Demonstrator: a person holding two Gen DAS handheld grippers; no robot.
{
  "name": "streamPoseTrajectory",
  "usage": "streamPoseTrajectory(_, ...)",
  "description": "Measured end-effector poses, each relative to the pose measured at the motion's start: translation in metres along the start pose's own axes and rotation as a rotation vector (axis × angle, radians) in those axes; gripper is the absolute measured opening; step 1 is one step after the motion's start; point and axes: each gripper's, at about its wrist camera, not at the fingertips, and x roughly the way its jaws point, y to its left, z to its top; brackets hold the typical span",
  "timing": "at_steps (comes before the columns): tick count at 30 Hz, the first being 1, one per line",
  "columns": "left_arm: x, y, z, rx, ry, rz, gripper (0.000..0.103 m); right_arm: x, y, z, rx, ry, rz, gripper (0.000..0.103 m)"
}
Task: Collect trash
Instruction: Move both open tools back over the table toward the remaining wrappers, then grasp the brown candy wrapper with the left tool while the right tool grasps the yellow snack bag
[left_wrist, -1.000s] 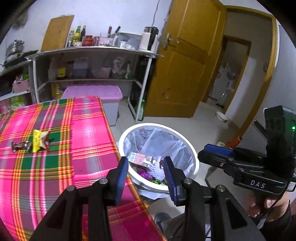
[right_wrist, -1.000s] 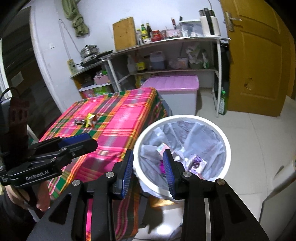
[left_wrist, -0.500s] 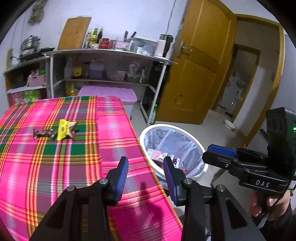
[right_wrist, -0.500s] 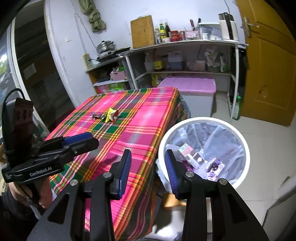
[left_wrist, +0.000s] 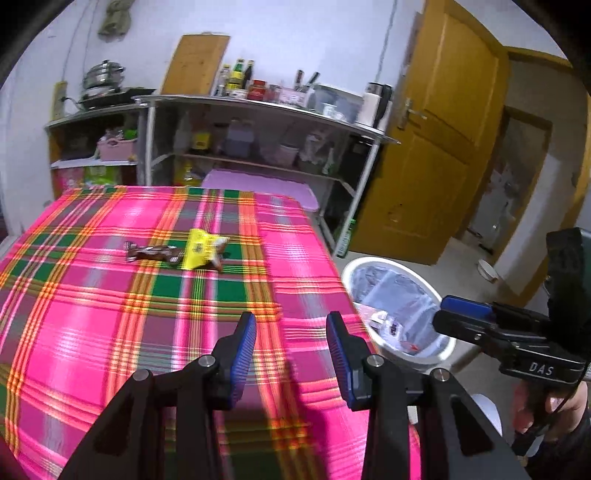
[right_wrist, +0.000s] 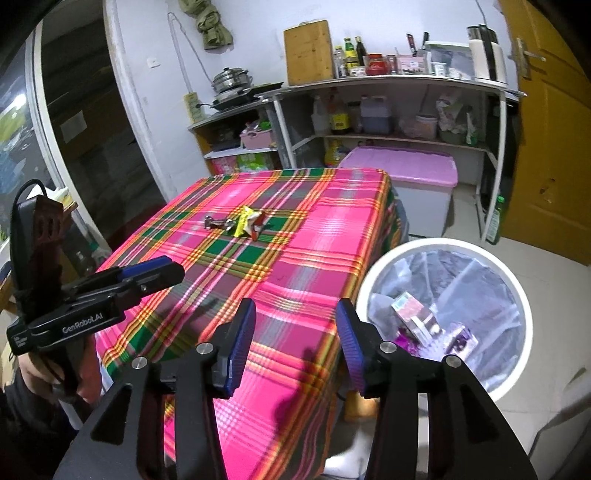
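Observation:
A yellow wrapper (left_wrist: 201, 253) and a dark brown wrapper (left_wrist: 153, 253) lie side by side on the pink plaid tablecloth (left_wrist: 110, 325), far from both grippers. They also show in the right wrist view: the yellow wrapper (right_wrist: 246, 225), the brown wrapper (right_wrist: 218, 223). A white trash bin (right_wrist: 373, 280) with a clear liner stands on the floor right of the table and holds several pieces of packaging (right_wrist: 417, 317). My left gripper (left_wrist: 291, 343) is open and empty above the table's near right part. My right gripper (right_wrist: 295, 343) is open and empty above the table's near corner, beside the bin.
A metal shelf unit (left_wrist: 266, 110) with bottles and jars stands behind the table. A pink-lidded storage box (right_wrist: 406, 166) sits under it. A yellow wooden door (left_wrist: 436, 147) is at the right. A window (right_wrist: 37, 147) is at the left.
Both grippers have swung left and back from over the bin to over the table. The wrappers now sit closer to the middle of each view. Both stay open and empty.

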Motion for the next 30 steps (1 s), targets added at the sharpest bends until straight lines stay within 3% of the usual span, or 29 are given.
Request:
streamPoseTrajectory(7, -0.005, 0.036, 0.007, -0.045, -0.019, 0.065, 0.039, 0.027, 0.017, 0.020, -0.061, 0.015, 0.038, 0.047)
streamPoseTrajectory(9, -0.006, 0.047, 0.011, -0.056, -0.025, 0.082, 0.039, 0.035, 0.020, 0.025, -0.066, 0.016, 0.049, 0.054)
streamPoseTrajectory(13, -0.005, 0.065, 0.015, -0.075, -0.030, 0.114, 0.039, 0.055, 0.025, 0.037, -0.069, 0.031, 0.067, 0.055)
streamPoseTrajectory(30, 0.011, 0.117, 0.020, -0.137, -0.021, 0.151, 0.039, 0.159, 0.039, 0.080, -0.095, 0.175, 0.109, 0.055)
